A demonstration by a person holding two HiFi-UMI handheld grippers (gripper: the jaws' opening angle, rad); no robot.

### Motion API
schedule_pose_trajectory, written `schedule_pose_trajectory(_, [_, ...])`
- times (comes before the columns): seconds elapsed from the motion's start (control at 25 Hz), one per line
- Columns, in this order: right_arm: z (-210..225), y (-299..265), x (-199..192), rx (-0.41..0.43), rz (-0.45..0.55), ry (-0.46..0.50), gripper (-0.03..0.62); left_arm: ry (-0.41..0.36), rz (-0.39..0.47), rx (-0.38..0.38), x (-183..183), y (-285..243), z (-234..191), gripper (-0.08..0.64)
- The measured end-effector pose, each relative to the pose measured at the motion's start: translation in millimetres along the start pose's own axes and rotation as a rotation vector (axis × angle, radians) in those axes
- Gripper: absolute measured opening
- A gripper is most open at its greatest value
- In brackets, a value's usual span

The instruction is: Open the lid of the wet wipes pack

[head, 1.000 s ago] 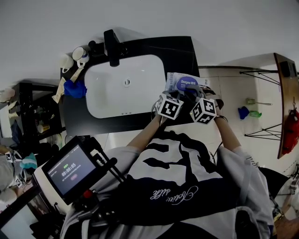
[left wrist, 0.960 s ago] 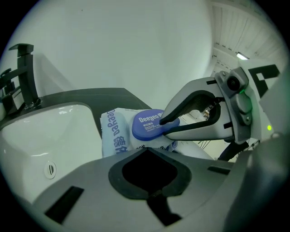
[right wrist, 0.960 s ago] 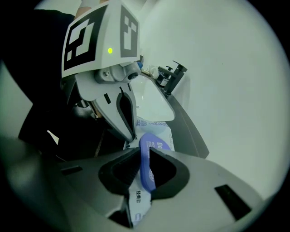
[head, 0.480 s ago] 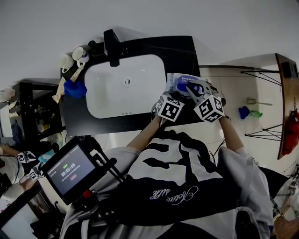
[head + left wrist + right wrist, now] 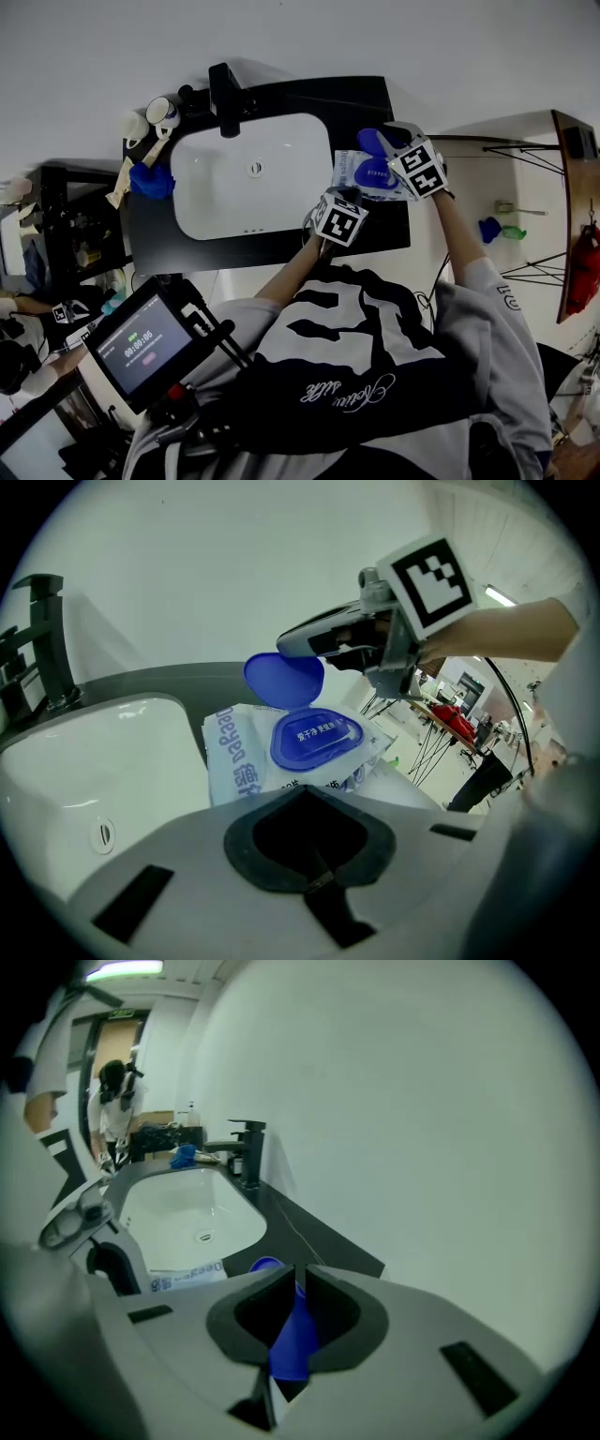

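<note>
My right claw [image 5: 300, 1277] pinches blue lid [image 5: 284, 679], lid upright above wet wipes pack [image 5: 230, 761]. Pack flat on dark surface [image 5: 375, 103] beside sink [image 5: 248, 178]. Left claw [image 5: 305, 803] closed, empty, at pack's near edge.

In the right gripper view, most of the lid [image 5: 292, 1335] is buried between the jaws of the right gripper [image 5: 300, 1283], whose body cuts off the pack [image 5: 187, 1277] at lower left. In the left gripper view, the pack's near edge lies behind the left gripper [image 5: 307, 836], and the tap [image 5: 54, 639] runs off the left edge.
</note>
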State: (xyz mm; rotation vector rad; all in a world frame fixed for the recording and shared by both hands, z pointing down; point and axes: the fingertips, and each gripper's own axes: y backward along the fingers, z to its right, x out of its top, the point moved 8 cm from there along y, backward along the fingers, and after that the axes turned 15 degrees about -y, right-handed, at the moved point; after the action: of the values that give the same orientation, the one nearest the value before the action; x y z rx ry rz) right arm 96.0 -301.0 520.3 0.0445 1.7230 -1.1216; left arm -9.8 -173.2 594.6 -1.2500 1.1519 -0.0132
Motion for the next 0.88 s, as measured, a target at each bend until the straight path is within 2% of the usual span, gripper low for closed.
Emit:
schedule_pose_trajectory(0.12, [13.3, -15.8, -5.5, -0.023, -0.025, -0.148, 0.034, 0.002, -0.002, -0.001, -1.0, -1.0, -1.0, -0.002])
schedule_pose_trajectory(0.24, [13.7, -15.6, -8.2, -0.029, 0.007, -0.259, 0.034, 0.005, -0.002, -0.005, -2.0, -2.0, -2.1, -0.002])
schedule_pose_trajectory(0.44, [-1.7, 17.7, 2.5, -0.009, 0.104, -0.321, 0.058, 0.009, 0.014, -0.012, -1.5, 3.6, -3.8, -0.002])
schedule_pose_trajectory(0.64, [-29.8, 64.7, 4.5, 0.012, 0.263, -0.475, 0.058, -0.017, 0.082, 0.016, -0.3, 20.3, -5.4, -0.002])
schedule_pose_trajectory(0.76, [-49.2, 79.2, -6.8, 0.021, 0.328, -0.551, 0.058, 0.026, 0.146, 0.045, 3.5, 30.8, -14.4, -0.002])
schedule_pose_trajectory(0.88, [-68.8, 82.7, -21.4, 0.026, 0.34, -0.594, 0.058, 0.069, 0.226, 0.084, 6.6, 46.1, -27.2, -0.002])
